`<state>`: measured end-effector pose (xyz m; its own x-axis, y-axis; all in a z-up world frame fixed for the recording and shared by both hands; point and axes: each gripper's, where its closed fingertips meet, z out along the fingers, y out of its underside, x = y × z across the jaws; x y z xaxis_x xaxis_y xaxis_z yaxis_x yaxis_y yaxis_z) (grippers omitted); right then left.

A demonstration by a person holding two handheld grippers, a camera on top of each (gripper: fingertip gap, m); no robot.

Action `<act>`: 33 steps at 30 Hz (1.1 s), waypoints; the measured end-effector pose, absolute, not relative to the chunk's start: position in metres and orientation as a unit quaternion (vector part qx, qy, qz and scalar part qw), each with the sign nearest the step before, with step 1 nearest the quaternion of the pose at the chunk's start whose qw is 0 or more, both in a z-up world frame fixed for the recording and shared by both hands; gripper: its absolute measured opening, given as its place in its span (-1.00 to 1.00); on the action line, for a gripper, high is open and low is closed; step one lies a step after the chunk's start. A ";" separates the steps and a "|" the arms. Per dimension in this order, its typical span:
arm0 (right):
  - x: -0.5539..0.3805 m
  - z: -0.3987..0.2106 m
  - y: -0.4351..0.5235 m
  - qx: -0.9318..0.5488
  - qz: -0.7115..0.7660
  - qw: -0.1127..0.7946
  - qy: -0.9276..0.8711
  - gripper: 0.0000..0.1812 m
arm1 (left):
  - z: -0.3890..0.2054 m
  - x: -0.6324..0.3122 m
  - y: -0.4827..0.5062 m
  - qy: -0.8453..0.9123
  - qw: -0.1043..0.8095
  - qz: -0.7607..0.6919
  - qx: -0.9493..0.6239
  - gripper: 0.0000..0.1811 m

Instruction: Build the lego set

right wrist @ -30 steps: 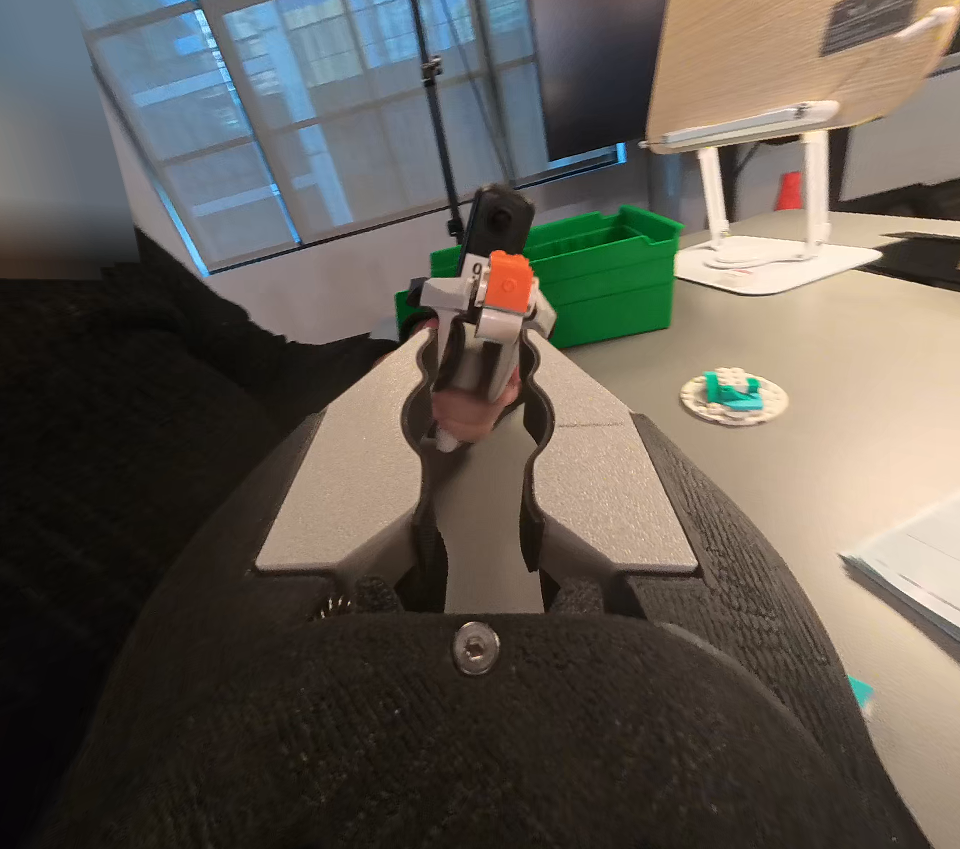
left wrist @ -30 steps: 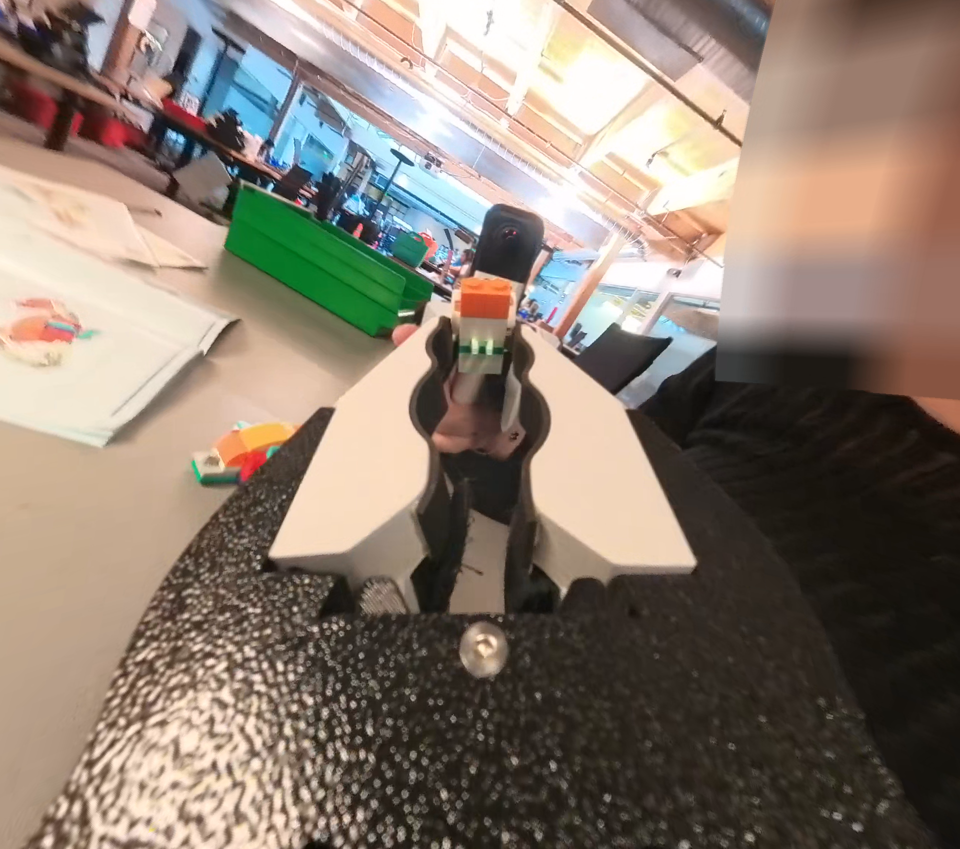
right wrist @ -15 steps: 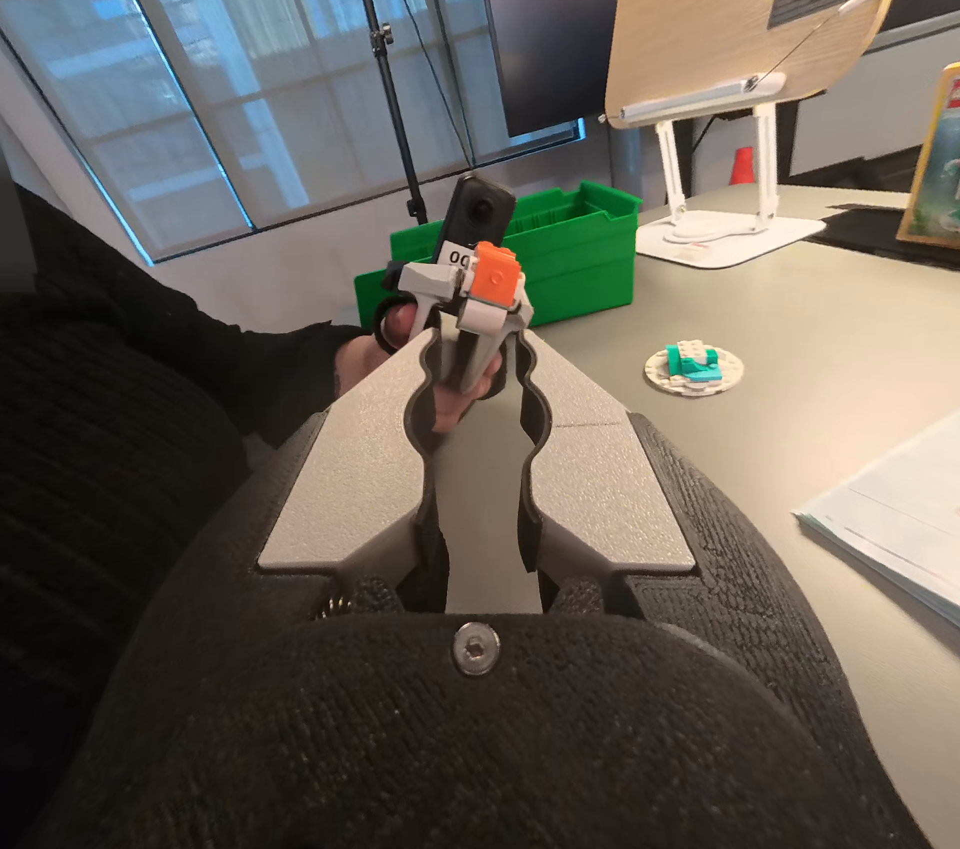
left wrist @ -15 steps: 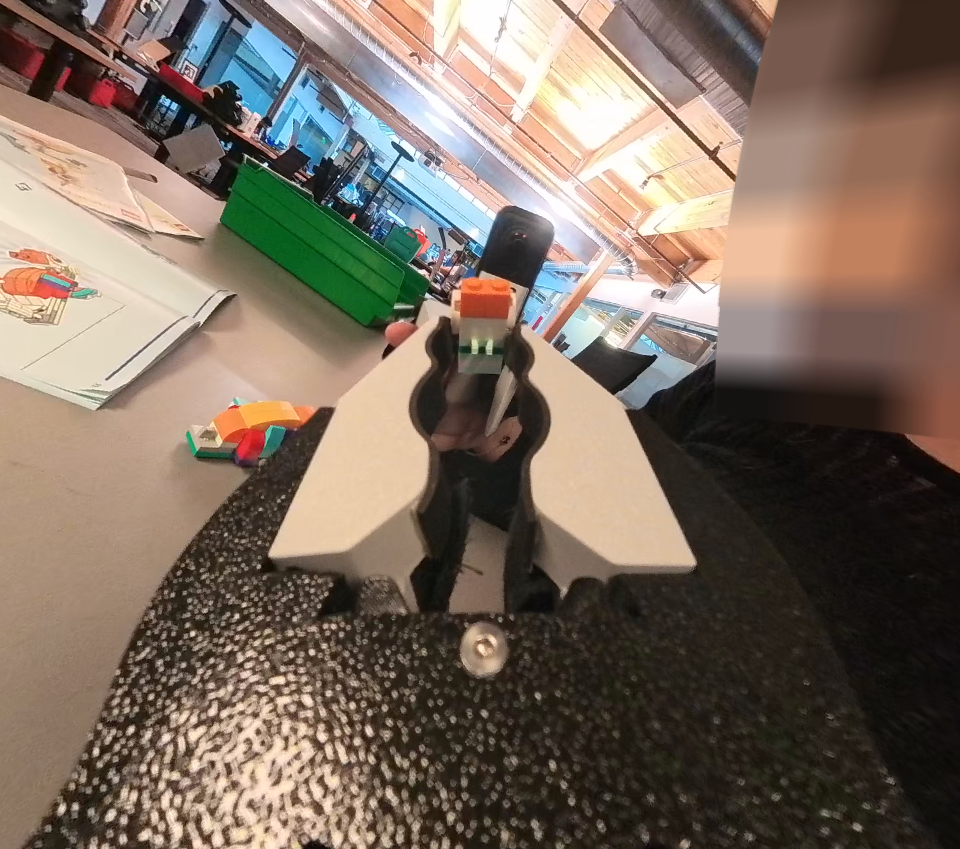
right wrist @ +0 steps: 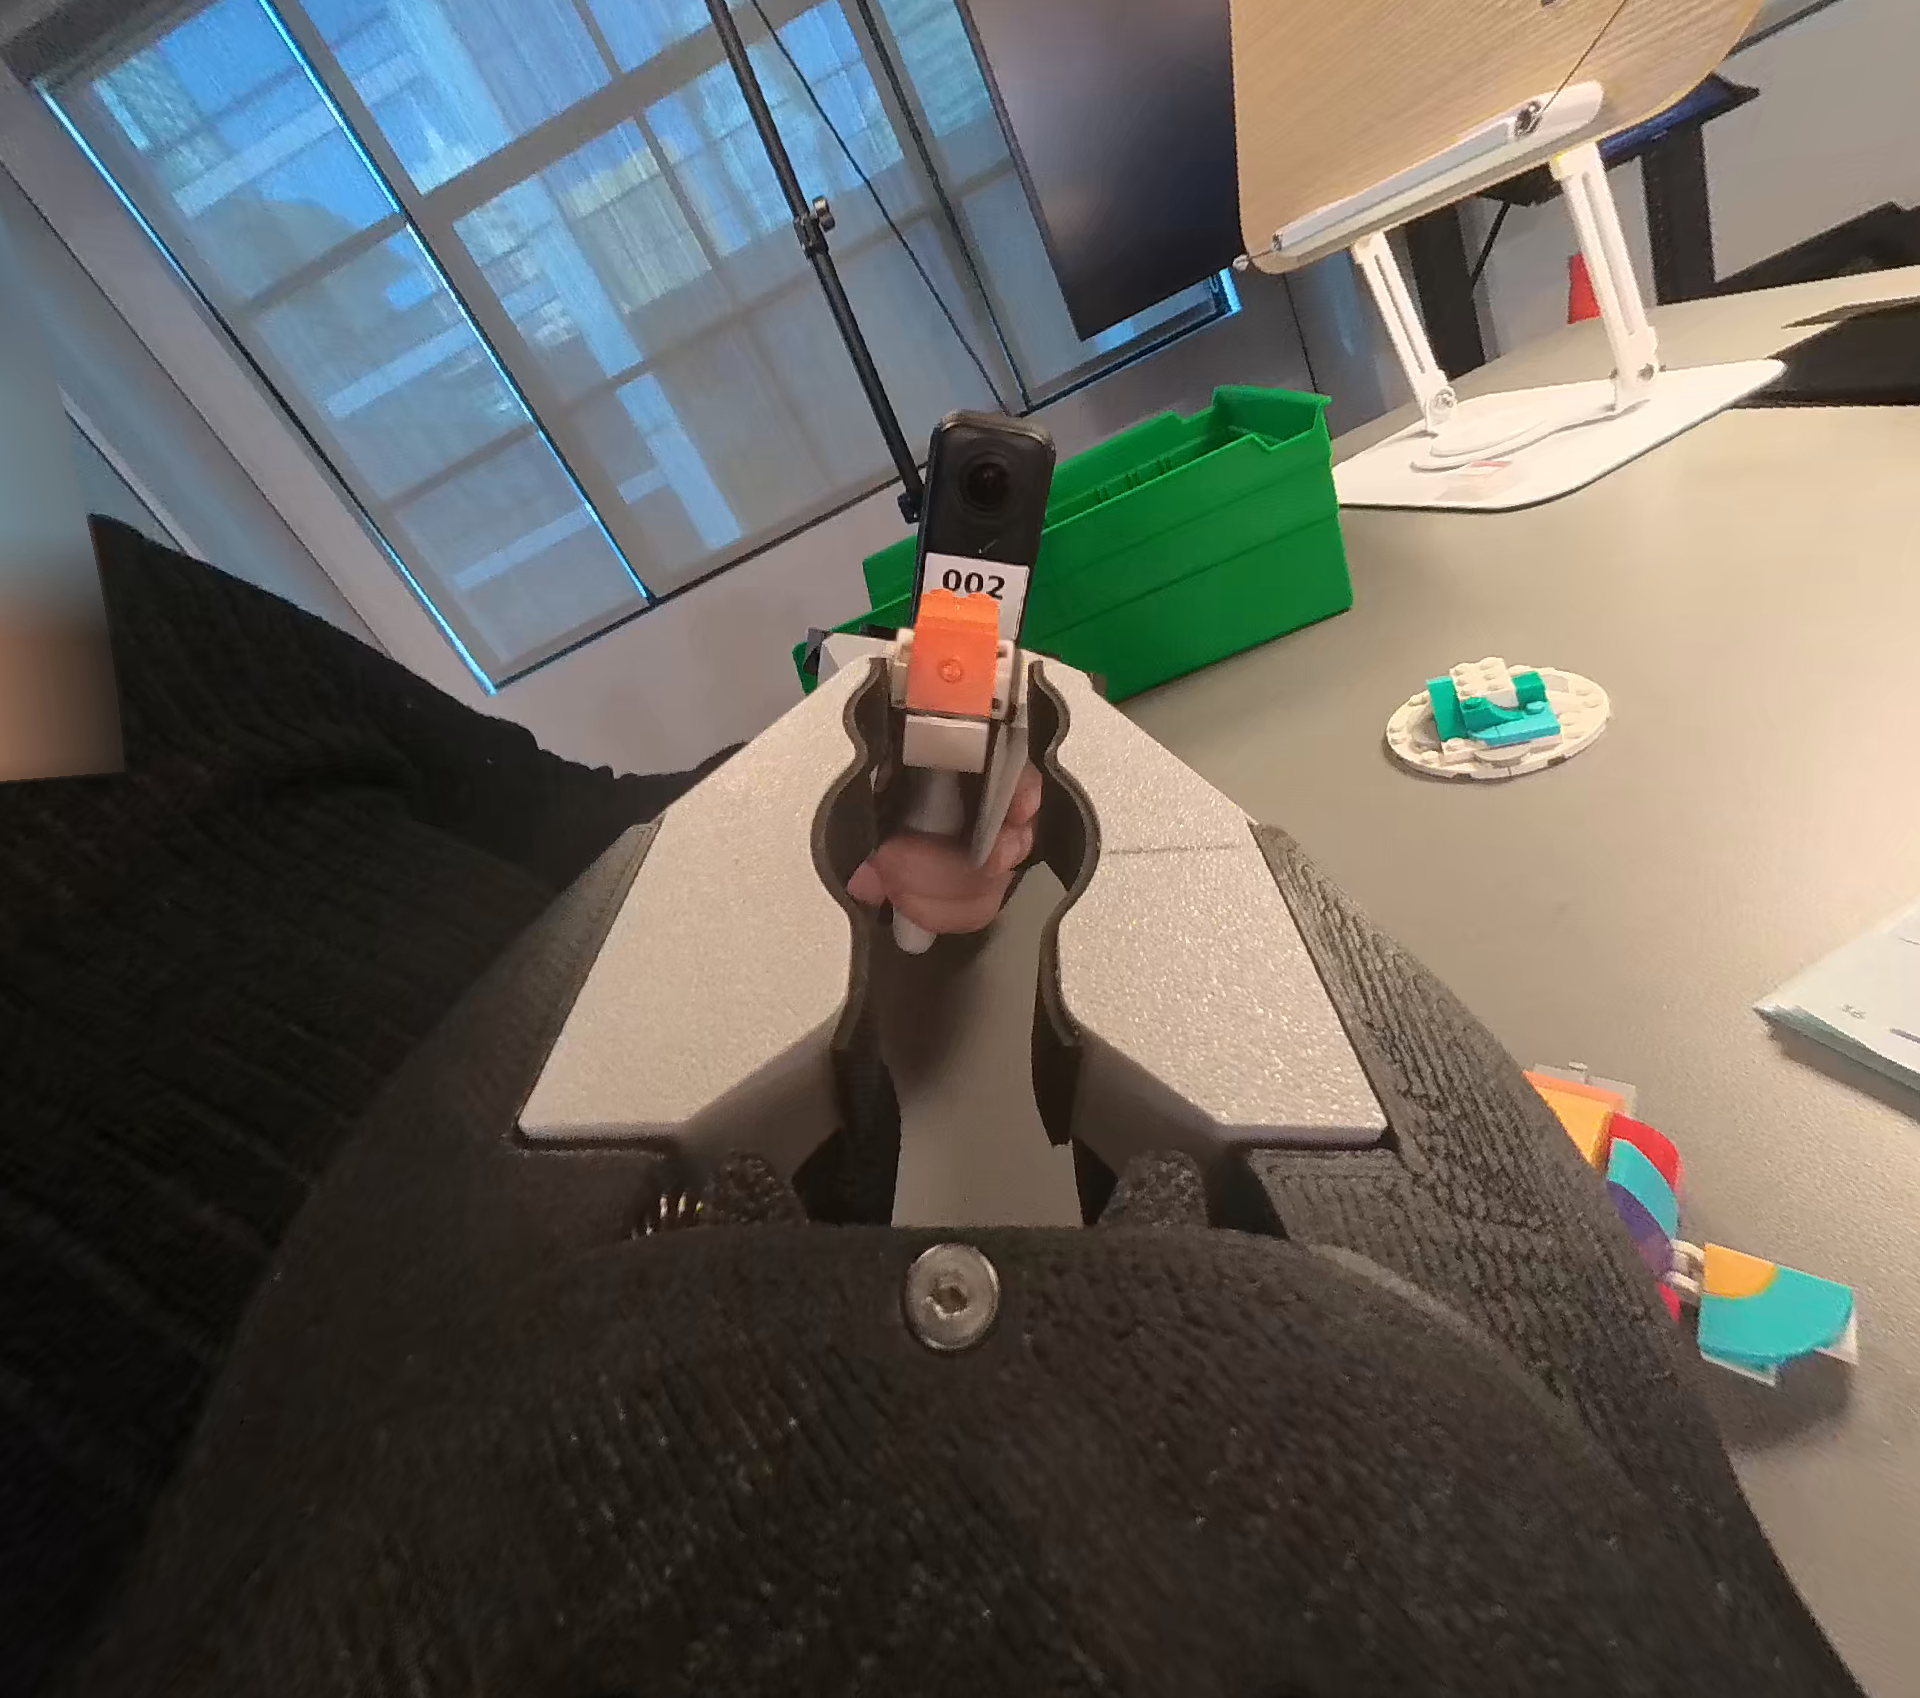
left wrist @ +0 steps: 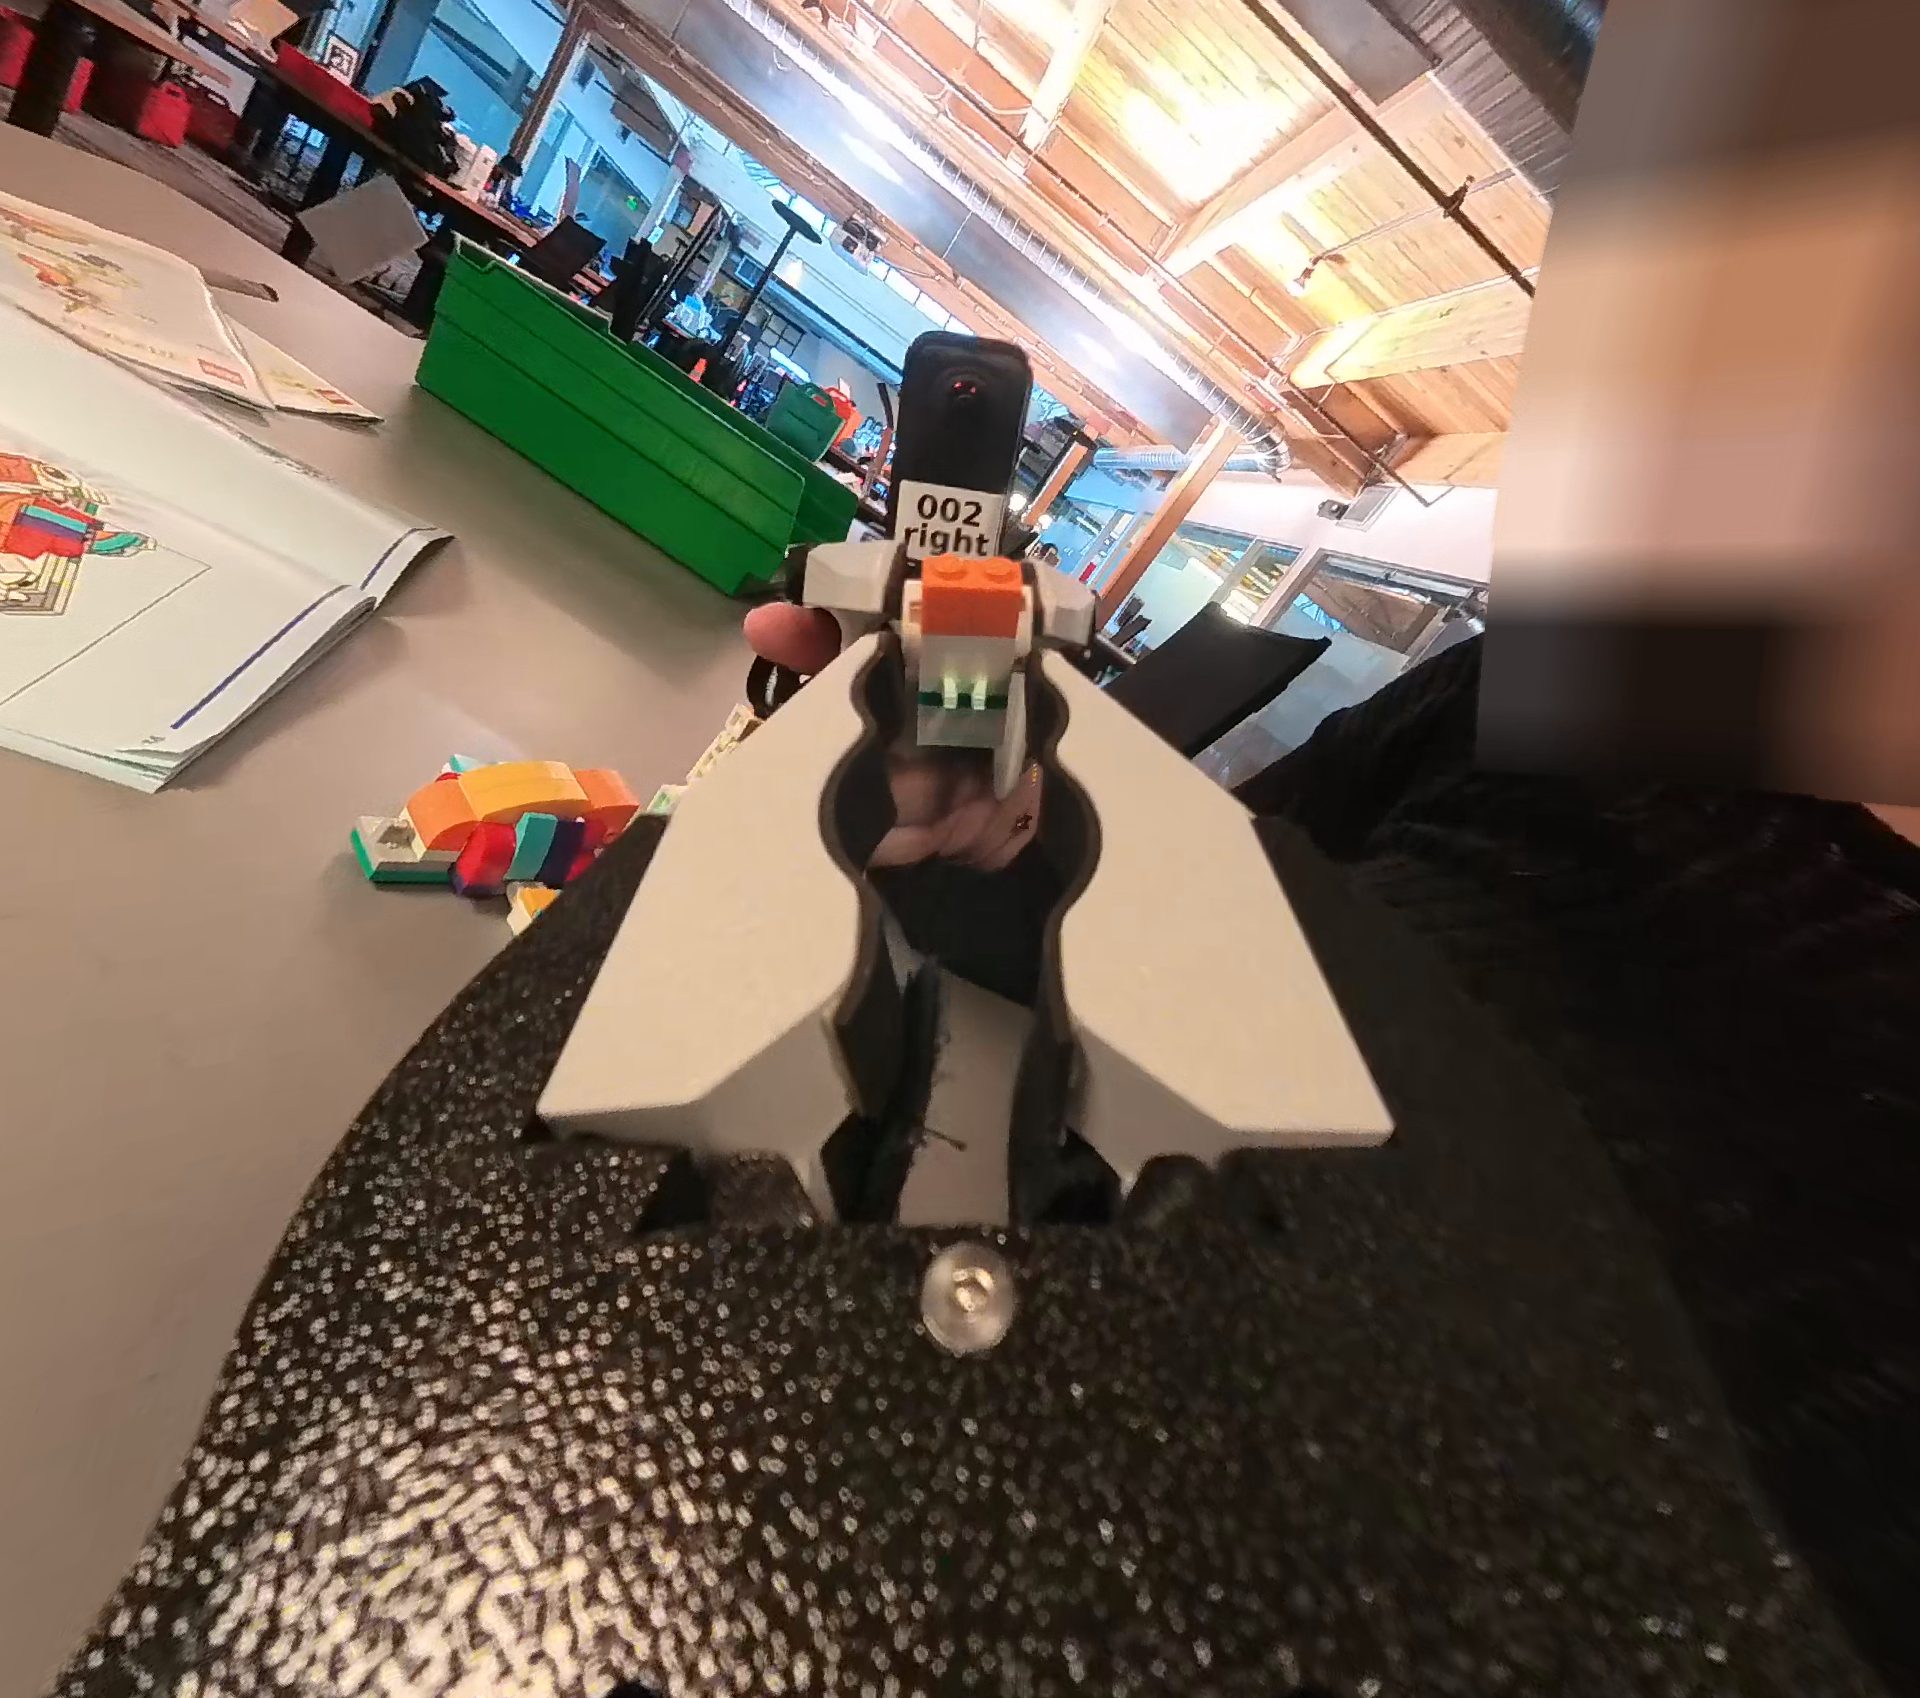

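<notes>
A small lego assembly, an orange brick (left wrist: 971, 594) on a white piece with a green stripe (left wrist: 954, 698), is held in the air between my two grippers, which face each other tip to tip. My left gripper (left wrist: 956, 672) is shut on the white lower part. My right gripper (right wrist: 954, 687) is shut around the orange brick (right wrist: 948, 661). Each gripper's black camera shows in the other's view (left wrist: 961, 427) (right wrist: 987, 485). A colourful partial build (left wrist: 499, 822) lies on the grey table; it also shows in the right wrist view (right wrist: 1636, 1165).
A green bin (left wrist: 603, 422) (right wrist: 1174, 547) stands at the back of the table. An open instruction booklet (left wrist: 156, 609) lies at the left. A round white plate with teal bricks (right wrist: 1496, 713) and a wooden book stand (right wrist: 1496, 17) are at the right. The person's black sleeve (right wrist: 260, 869) is close by.
Both grippers stayed together on the assembly while tilting and drifting. The table and the colourful build have come further into both views. The orange brick now sits lower, between the right gripper's tips.
</notes>
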<state>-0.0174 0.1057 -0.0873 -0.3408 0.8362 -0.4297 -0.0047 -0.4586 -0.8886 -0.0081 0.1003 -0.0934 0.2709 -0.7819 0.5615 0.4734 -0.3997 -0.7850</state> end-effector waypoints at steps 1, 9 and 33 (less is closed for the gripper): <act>-0.018 -0.088 0.104 -0.489 0.699 0.299 -0.429 -0.72 | -0.094 -0.008 0.100 0.132 0.533 -0.587 -0.595 -0.78; -0.019 -0.092 0.101 -0.493 0.689 0.295 -0.442 -0.76 | -0.095 -0.005 0.100 0.144 0.534 -0.575 -0.603 -0.77; -0.014 -0.089 0.117 -0.518 0.713 0.258 -0.396 -0.76 | -0.096 -0.014 0.114 0.218 0.666 -0.350 -0.621 -0.38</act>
<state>-0.0140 0.1166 -0.0893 -0.3302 0.7787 -0.5336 0.0420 -0.5526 -0.8324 -0.0143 0.1141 -0.0964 0.6602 -0.7371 0.1443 0.1953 -0.0170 -0.9806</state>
